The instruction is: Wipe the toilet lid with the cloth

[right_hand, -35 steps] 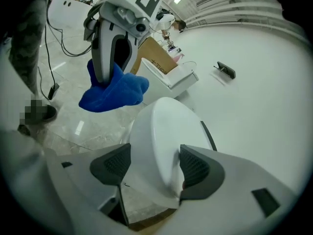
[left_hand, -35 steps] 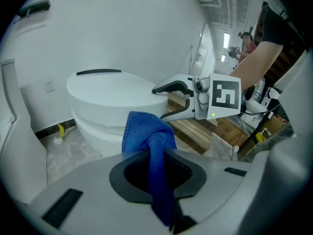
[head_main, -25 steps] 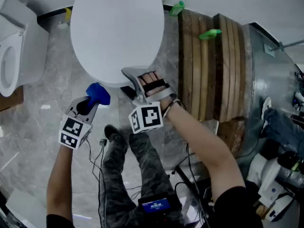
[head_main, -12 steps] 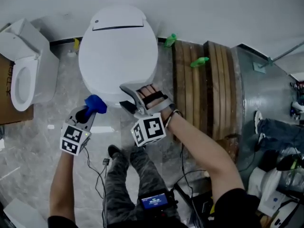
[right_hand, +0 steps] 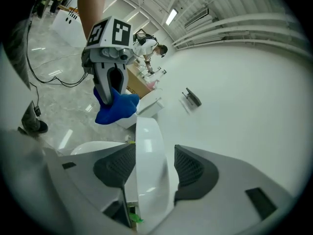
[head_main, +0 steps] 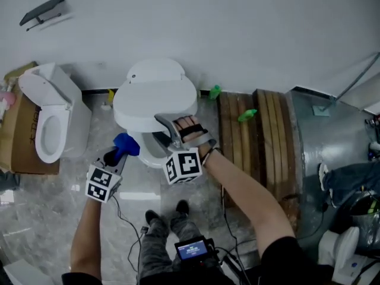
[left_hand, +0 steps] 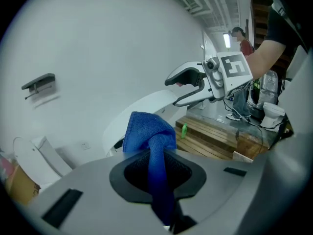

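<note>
The white toilet lid (head_main: 155, 103) is tilted up off the bowl (head_main: 147, 152). My right gripper (head_main: 159, 128) has the lid's front edge between its jaws. In the right gripper view the lid (right_hand: 149, 160) lies against the left pad with a gap at the right pad, and the jaws (right_hand: 154, 168) are closing. My left gripper (head_main: 116, 153) hangs left of the bowl, shut on a bunched blue cloth (head_main: 126, 143). In the left gripper view the cloth (left_hand: 146, 133) sticks up out of the shut jaws (left_hand: 159, 173), clear of the lid (left_hand: 146, 106).
A second toilet (head_main: 50, 123) with its lid up stands at the left beside a cardboard box (head_main: 15, 135). Wooden pallets (head_main: 255, 141) lean right of the toilet, with two green bottles (head_main: 215, 91) (head_main: 248, 115). A dark holder (head_main: 43, 9) is fixed to the wall.
Both grippers have risen. The lid, flat a second ago, has come up off the bowl with the right gripper at its front edge. The cloth stays in the left gripper.
</note>
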A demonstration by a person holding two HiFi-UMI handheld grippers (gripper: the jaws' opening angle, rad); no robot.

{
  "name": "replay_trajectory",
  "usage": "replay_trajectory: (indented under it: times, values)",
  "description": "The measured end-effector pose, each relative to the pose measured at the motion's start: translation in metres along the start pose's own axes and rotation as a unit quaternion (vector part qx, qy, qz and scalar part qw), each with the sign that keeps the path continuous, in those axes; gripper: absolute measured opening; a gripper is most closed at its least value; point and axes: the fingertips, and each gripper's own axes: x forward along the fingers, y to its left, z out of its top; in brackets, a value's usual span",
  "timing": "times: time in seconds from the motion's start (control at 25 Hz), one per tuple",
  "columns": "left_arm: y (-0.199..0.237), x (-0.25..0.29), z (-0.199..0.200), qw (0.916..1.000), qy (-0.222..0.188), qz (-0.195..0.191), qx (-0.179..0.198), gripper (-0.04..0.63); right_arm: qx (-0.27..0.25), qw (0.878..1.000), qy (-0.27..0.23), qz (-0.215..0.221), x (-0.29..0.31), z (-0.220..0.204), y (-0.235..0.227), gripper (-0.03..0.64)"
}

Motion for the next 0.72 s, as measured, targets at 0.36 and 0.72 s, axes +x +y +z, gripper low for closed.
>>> replay_trajectory:
  times: [0.36,0.72]
  values:
    - [0.028,-0.013,0.083,0.9993,-0.009,0.035,-0.008,0.054,0.003,0.999,0.017,-0.032,0.025,-0.001,-0.082,0.149]
    - [0.067,-0.020,0.123,0.9989,-0.014,0.044,0.003,0.054,0.046,0.997,0.052,-0.044,0.059,-0.003,-0.163,0.132]
